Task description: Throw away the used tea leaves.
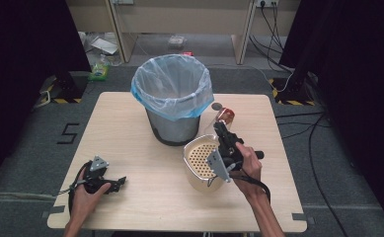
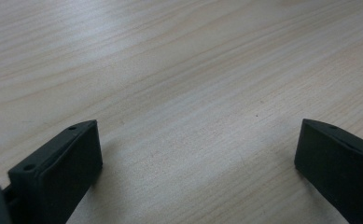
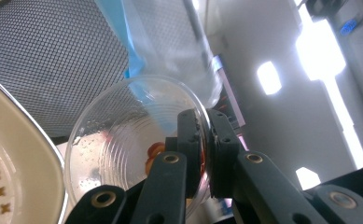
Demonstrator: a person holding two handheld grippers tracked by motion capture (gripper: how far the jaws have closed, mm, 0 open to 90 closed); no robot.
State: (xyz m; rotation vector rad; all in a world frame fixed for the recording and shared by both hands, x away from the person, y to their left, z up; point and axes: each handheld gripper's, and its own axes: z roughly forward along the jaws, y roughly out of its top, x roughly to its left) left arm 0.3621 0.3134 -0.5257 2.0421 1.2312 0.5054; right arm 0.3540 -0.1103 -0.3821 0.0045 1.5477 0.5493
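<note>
1. High view: right hand-held gripper (image 1: 220, 129) holds a clear bowl (image 1: 222, 117) between bin (image 1: 172, 94) and strainer (image 1: 199, 163); likely emptying it next.
2. Left gripper view: left hand-held gripper (image 2: 195, 154) jaws apart, idle on table (image 2: 179, 70).
3. Right gripper view: jaws clamped on the bowl rim (image 3: 202, 140); next, tip it over the bin.

Legible marking, one item: a black numeral "5" (image 1: 69, 133) on the grey floor (image 1: 26, 148) left of the table (image 1: 145, 197), seen in the high view. No label, brand or other text can be read on anything else.
</note>
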